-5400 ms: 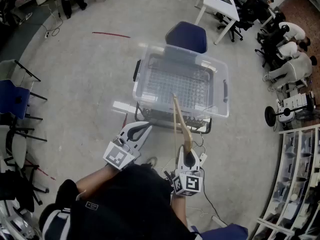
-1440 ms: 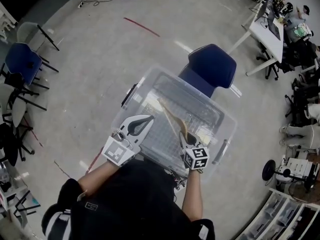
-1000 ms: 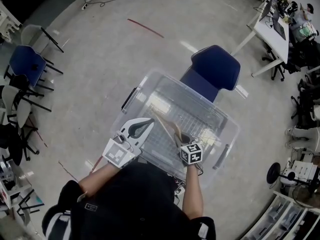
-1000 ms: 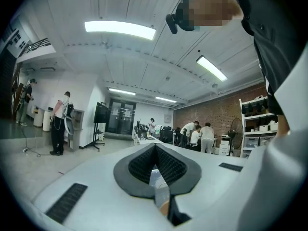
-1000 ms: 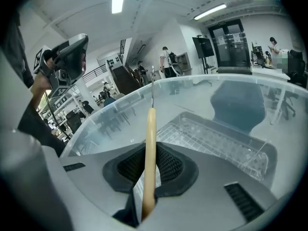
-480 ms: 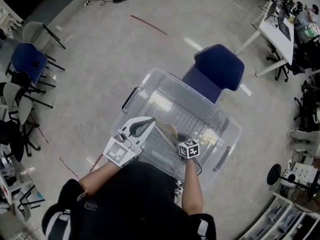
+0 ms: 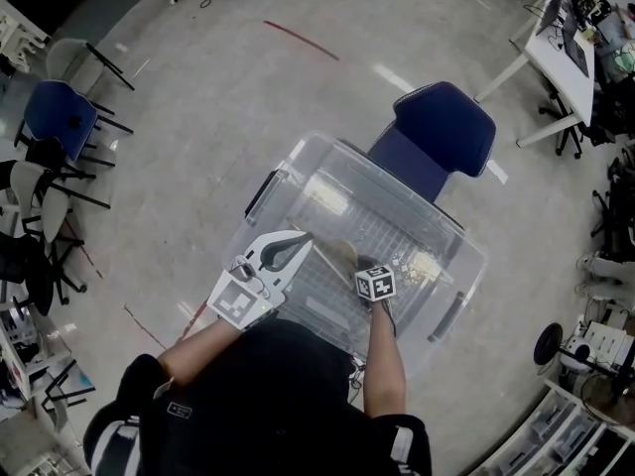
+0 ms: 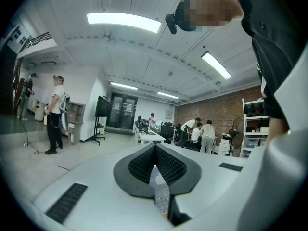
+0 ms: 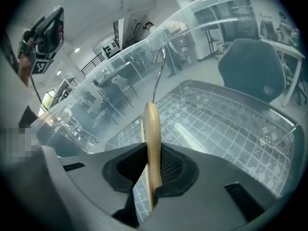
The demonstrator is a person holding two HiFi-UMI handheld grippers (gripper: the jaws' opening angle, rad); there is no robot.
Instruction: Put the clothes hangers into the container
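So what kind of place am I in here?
Probably an open-plan office or lab workspace: a white desk, a blue chair, storage shelves, and people gathered by a brick wall.

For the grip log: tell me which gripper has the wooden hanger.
The right gripper: shut on the wooden hanger inside the clear container; the left gripper is empty.

So the container was clear glossy plastic, gridded floor. The hanger looked like smooth pale wood, hook thin shiny metal. The right gripper had a matt white plastic shell, black ribbed pads. The chair seemed blue cloth.
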